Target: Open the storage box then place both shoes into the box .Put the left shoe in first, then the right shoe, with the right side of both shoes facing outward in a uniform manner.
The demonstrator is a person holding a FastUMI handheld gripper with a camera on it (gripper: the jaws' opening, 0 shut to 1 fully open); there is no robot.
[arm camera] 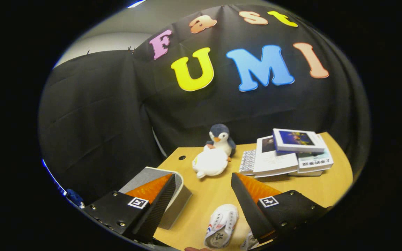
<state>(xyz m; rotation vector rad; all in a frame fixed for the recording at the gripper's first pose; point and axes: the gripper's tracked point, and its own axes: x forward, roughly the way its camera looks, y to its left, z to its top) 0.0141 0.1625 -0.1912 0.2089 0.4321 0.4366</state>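
Two white shoes lie on the wooden table (218,195) low between the fingers of the gripper (202,181): the nearer-centre shoe (222,226) rests in the gap with its sole end toward the camera, and the second shoe (251,241) is largely hidden under the right finger, only a small white part showing. Fingers stand wide apart and grip nothing. Behind the left finger sits the grey storage box (175,198), its lid appearing closed, well to the left of the shoes. Beyond the fingers a white plush toy (209,163) lies touching a penguin plush (221,138) that stands upright behind it. To their right, a stack of books (286,153) rests near the table's far edge.
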